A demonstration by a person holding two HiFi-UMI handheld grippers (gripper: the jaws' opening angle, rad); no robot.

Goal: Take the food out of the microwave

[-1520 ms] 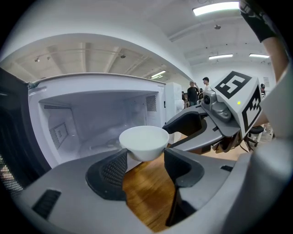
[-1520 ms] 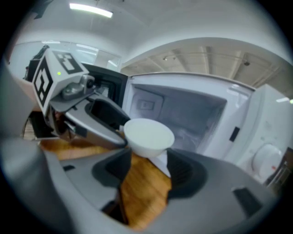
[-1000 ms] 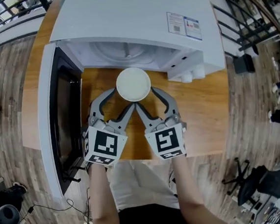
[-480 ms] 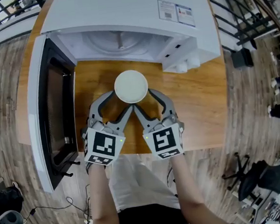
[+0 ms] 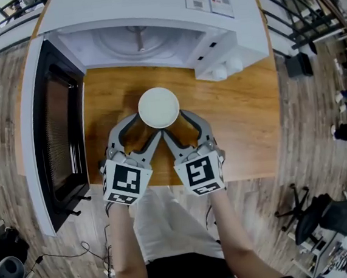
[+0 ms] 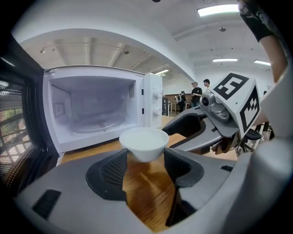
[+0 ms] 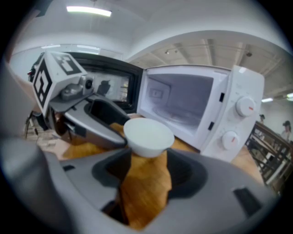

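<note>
A white bowl (image 5: 158,107) hangs over the wooden table (image 5: 246,128), just in front of the open white microwave (image 5: 149,12). My left gripper (image 5: 140,127) grips it from the lower left and my right gripper (image 5: 177,124) from the lower right. In the left gripper view the bowl (image 6: 143,142) sits wedged between the dark pads of that gripper (image 6: 145,157), which is shut on it. The right gripper view shows the same bowl (image 7: 147,136) pinched in my right gripper (image 7: 149,160). What is inside the bowl is hidden. The microwave cavity (image 6: 91,109) shows only its glass turntable.
The microwave door (image 5: 53,128) stands swung open to the left of the grippers. The knobs (image 7: 245,107) are on the microwave's right side. Office chairs (image 5: 318,219) stand on the wood floor to the right of the table. People (image 6: 198,93) stand far back.
Both grippers have drawn the bowl back from the microwave mouth toward the table's front edge and lower. More bare table now shows between bowl and microwave.
</note>
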